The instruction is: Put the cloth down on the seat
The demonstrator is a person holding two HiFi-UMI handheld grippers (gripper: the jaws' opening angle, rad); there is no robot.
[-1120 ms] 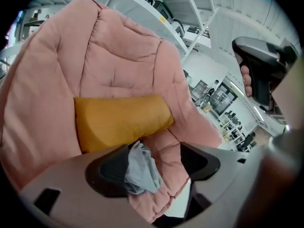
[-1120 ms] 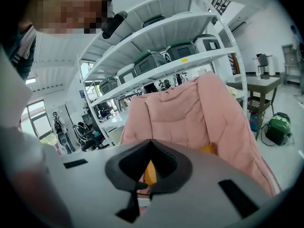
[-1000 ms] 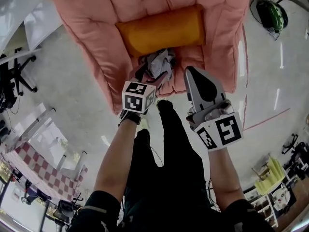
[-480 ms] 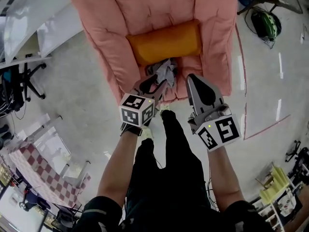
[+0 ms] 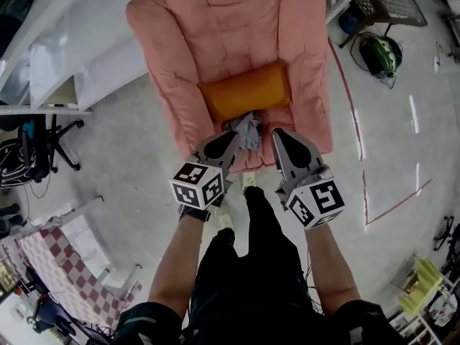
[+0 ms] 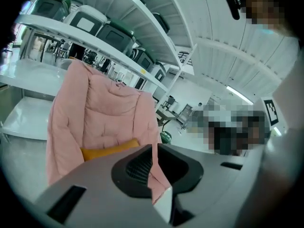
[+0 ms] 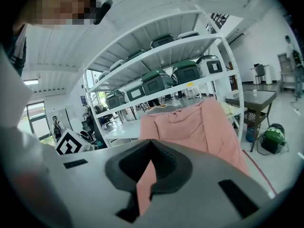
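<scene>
Grey cloth [image 5: 246, 128] lies crumpled at the front of the pink chair [image 5: 215, 42] seat, just below the orange cushion [image 5: 244, 92]; prob. soft, light, floppy, so pinch a raised fold; L gripper [image 5: 231, 139] jaws just closed on nothing, R gripper [image 5: 282, 135] also together, empty.

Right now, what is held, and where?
Nothing. Jaws of the left hand-held gripper have just been closing on nothing; the right hand-held gripper is shut, empty. The cloth lies on the seat.

The seat [image 5: 237, 42] is matt quilted pink fabric, the grey cloth [image 5: 246, 129] crumpled, the floor [image 5: 129, 146] glossy.
</scene>
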